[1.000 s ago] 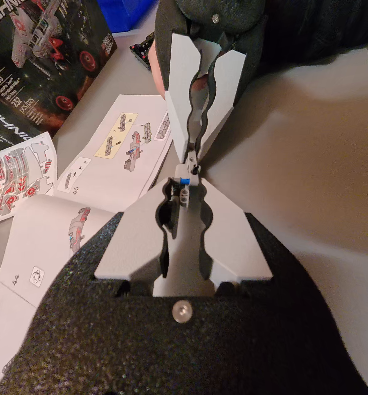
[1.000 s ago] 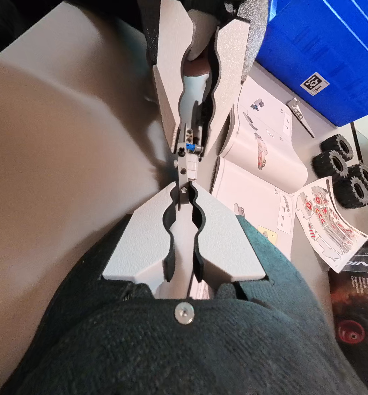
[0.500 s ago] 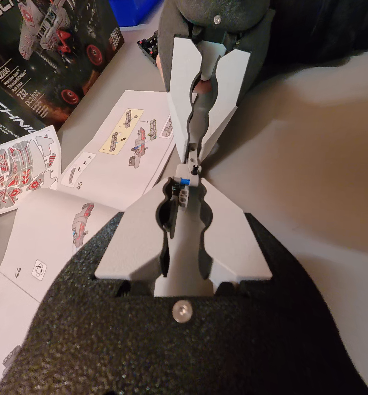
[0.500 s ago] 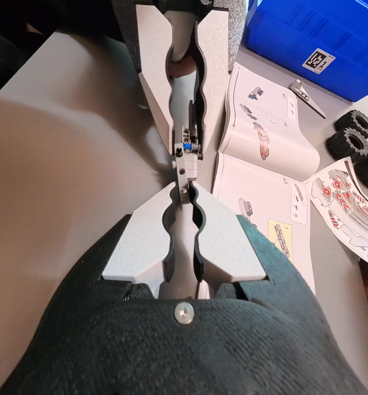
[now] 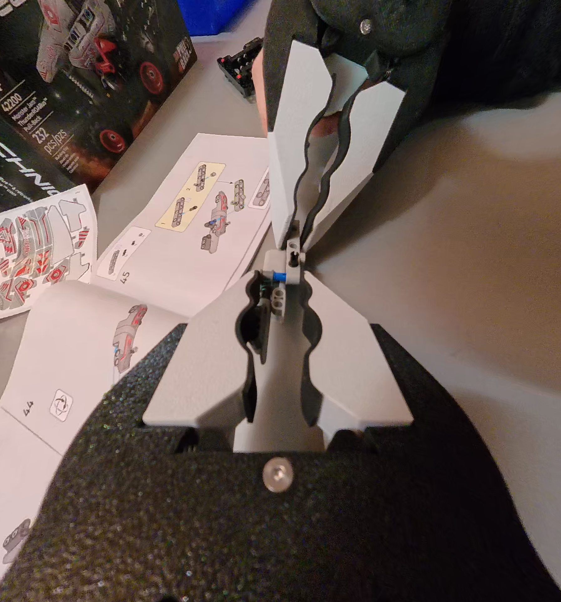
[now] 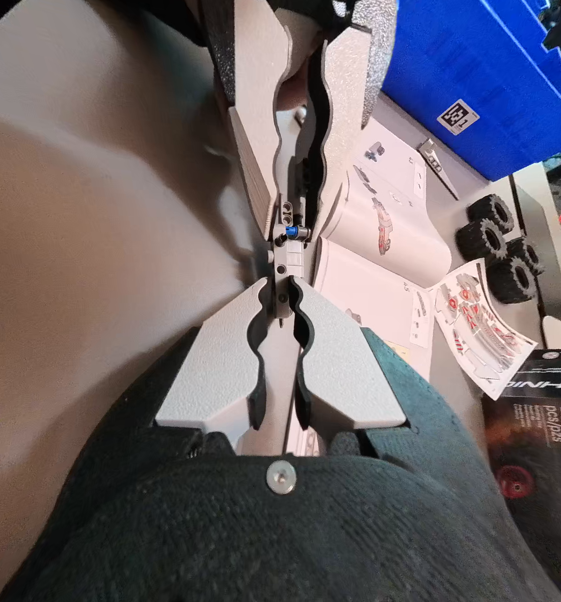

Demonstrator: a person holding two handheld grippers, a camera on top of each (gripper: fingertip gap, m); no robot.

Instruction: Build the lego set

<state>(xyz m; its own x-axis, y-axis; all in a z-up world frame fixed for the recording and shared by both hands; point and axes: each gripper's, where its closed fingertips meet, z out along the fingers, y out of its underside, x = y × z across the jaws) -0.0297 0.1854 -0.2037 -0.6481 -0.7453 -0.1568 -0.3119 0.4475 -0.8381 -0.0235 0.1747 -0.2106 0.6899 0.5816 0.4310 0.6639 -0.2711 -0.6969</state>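
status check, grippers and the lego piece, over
Left gripper shut on grey lego assembly. Right gripper shut on its other end. Held above table, nothing in the way.

A blue bin (image 6: pixel 487 65) fills the upper right of the right wrist view. Black knobbly tyres (image 6: pixel 497 247) sit below it, beside a grey-and-red sticker sheet (image 6: pixel 474 329). The small grey assembly (image 6: pixel 289 257) carries a blue pin (image 6: pixel 291 232).

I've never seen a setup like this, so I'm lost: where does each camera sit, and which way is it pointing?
Left wrist view: sits on the left gripper, looking along its fingers at the small grey lego piece, the other gripper opposite, and the open booklet.
Right wrist view: sits on the right gripper, facing back at the left one, with tyres and a blue bin beyond.
Shared: both grippers, the piece, the booklet.
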